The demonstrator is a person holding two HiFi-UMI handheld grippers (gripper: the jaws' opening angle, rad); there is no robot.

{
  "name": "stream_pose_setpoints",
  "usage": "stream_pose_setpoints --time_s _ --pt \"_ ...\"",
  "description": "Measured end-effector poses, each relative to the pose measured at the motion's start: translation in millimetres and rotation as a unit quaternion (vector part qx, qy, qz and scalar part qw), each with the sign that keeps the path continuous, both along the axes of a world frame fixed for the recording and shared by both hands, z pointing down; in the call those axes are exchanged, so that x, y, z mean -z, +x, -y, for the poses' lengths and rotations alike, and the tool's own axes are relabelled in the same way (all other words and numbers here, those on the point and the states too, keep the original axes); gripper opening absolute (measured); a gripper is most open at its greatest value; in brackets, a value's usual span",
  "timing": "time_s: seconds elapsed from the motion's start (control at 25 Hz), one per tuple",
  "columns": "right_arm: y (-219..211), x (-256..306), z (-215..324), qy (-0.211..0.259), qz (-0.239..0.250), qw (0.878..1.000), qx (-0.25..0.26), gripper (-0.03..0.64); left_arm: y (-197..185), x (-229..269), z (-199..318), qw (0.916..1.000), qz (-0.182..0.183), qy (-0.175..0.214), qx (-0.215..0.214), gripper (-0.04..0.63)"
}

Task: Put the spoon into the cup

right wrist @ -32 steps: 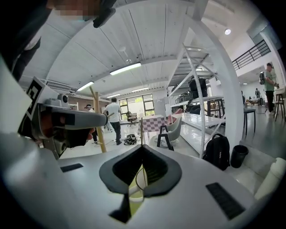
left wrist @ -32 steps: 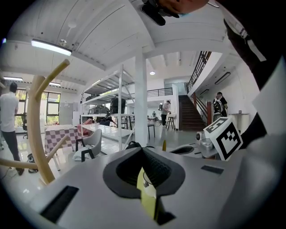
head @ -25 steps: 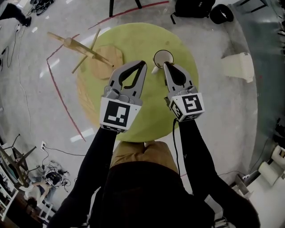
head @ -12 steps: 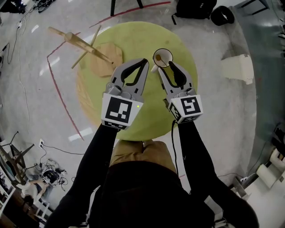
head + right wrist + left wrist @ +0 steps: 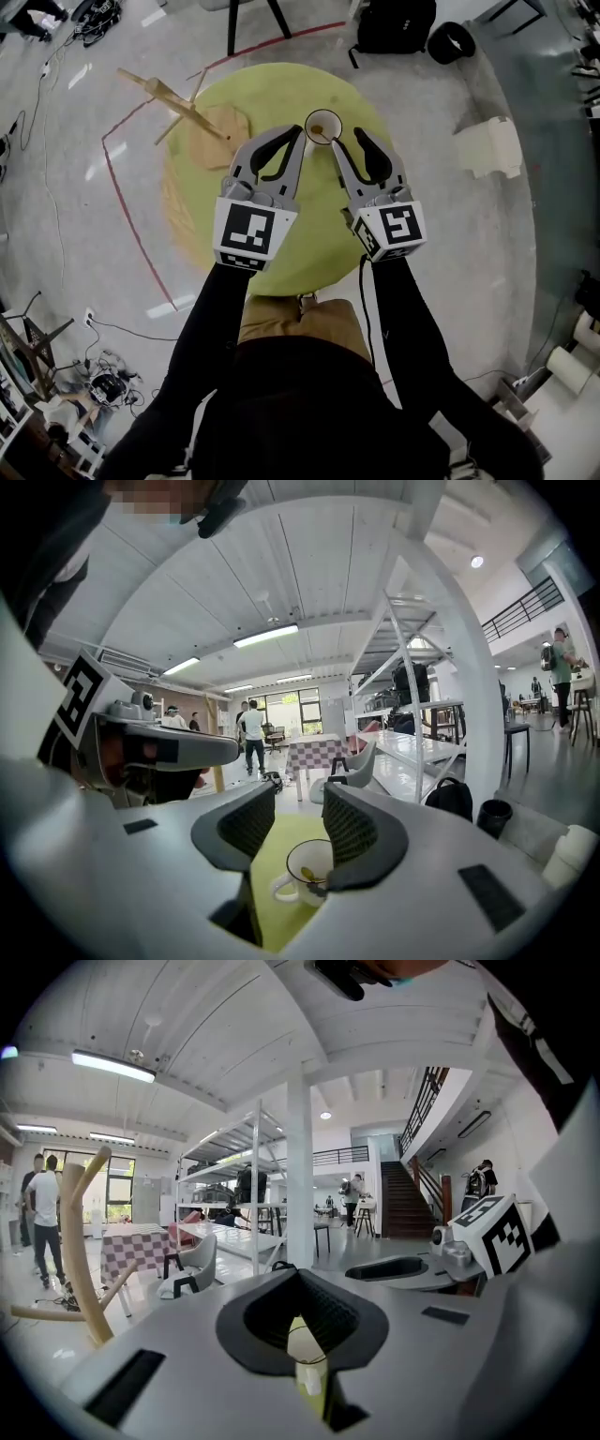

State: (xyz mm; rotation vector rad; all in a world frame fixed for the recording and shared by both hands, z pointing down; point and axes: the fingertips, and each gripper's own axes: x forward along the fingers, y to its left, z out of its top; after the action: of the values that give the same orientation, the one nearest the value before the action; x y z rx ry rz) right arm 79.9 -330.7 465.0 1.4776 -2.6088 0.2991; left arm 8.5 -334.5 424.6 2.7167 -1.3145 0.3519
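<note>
Spoon (image 5: 307, 874) lies in cup (image 5: 292, 893) beyond right hand-held gripper (image 5: 298, 808).

In front of me stands a round yellow-green table (image 5: 319, 220) with a tan patch (image 5: 214, 139) at its left edge. A white cup (image 5: 322, 127) stands near the far edge, with the spoon (image 5: 307, 875) inside it.

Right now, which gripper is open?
The right gripper: its jaws stand apart with nothing between them, and the cup holding the spoon sits beyond. The left gripper differs: its jaws meet at the tips.
</note>
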Motion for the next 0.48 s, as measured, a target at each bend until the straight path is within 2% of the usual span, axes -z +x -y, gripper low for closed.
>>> stream_pose_setpoints --time_s 0.48 --pt "16 68 -54 0.049 0.020 0.999 -0.007 0.176 10 54 -45 0.9988 0.007 0.045 0.017 0.015"
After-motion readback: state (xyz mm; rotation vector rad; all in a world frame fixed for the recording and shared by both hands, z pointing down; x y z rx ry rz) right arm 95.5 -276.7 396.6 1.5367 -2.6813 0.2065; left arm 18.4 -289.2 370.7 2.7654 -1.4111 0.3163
